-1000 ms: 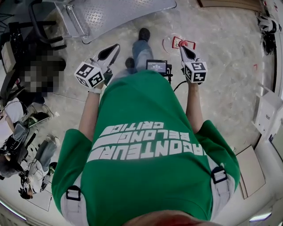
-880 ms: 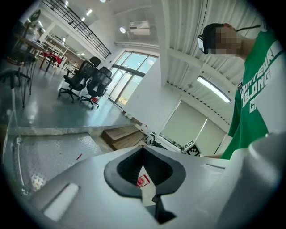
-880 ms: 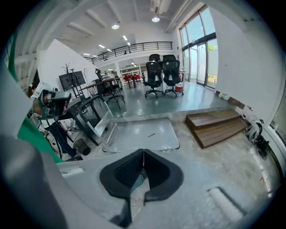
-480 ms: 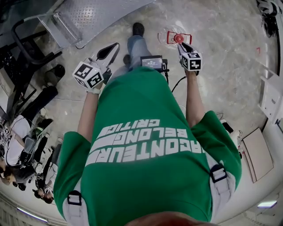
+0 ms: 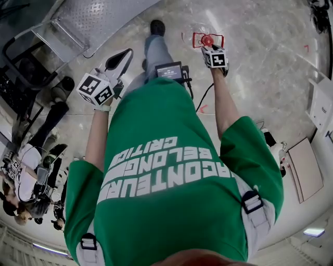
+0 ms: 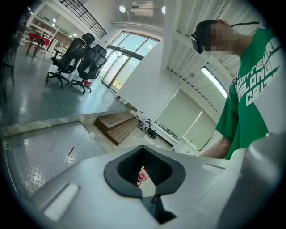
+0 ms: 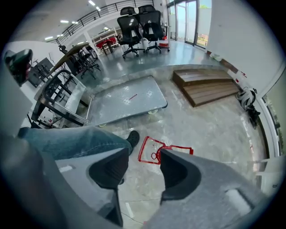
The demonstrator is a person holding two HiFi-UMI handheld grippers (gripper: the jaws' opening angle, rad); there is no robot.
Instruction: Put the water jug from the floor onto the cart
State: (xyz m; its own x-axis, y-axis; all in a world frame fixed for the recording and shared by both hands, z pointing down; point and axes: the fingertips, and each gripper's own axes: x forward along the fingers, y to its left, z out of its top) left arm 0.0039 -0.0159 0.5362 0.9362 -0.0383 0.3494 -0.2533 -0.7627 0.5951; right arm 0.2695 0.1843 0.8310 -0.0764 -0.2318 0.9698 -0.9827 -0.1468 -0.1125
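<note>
Clear plastic water jug with red handle [image 5: 208,40]: on floor [image 5: 260,67], well short of the grey checker-plate cart [image 5: 99,15] | your right gripper [image 7: 143,163]: above it, jaws just opened, apart, empty, likely to straddle the handle | your left gripper [image 6: 144,154]: pinched together, empty, held aside.

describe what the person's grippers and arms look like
Both the left gripper and right gripper have pale grey shells, black pads and a cube of black-and-white square markers. The arms come out of a green short-sleeved T-shirt with white lettering. The right gripper's jaws have just been opening, nothing between them.
</note>
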